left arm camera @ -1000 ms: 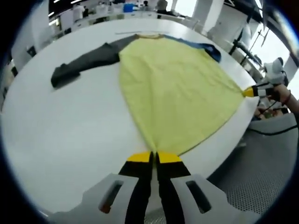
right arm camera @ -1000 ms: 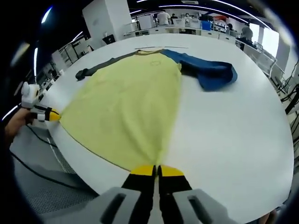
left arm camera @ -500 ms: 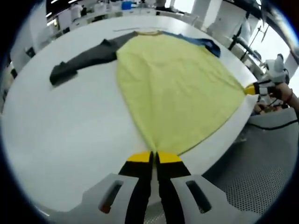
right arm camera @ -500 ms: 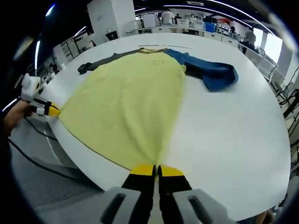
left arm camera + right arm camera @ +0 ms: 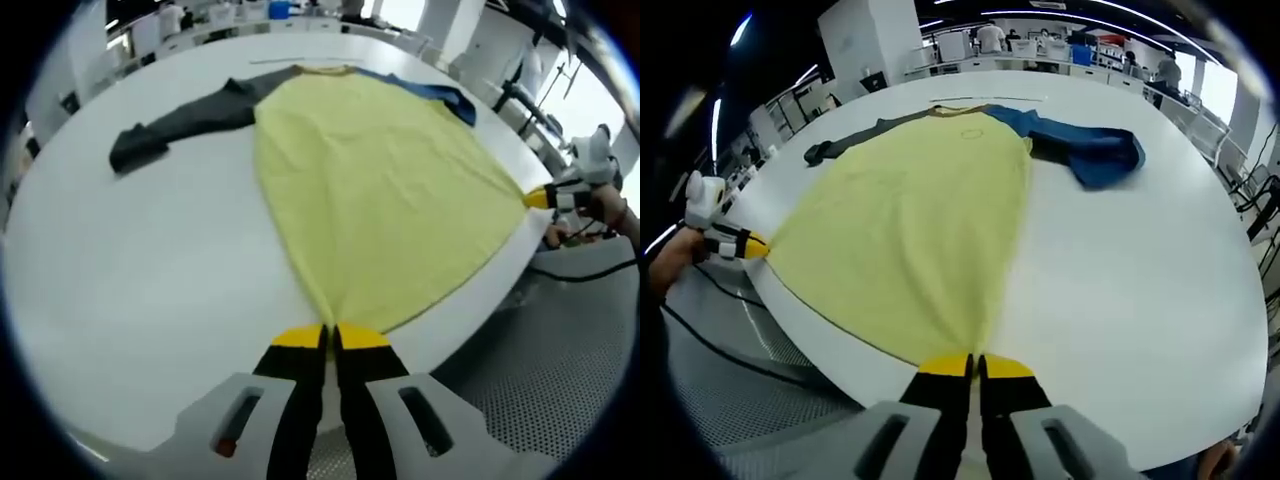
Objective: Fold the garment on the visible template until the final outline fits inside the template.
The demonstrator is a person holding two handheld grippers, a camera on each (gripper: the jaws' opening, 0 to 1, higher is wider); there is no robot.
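Observation:
A long-sleeved shirt with a yellow body lies flat on the round white table, collar at the far side. Its grey sleeve stretches out to one side and its blue sleeve lies bunched on the other. My left gripper is shut on one hem corner at the near table edge. My right gripper is shut on the other hem corner. Between them the hem is pulled taut. The right gripper also appears at the right of the left gripper view, the left gripper at the left of the right gripper view.
A thin line is marked on the table just beyond the collar. Grey perforated floor and a black cable lie below the table edge. Desks and people stand far behind.
Both views have shifted slightly. The shirt stays stretched out and both grippers keep their hold on the hem corners.

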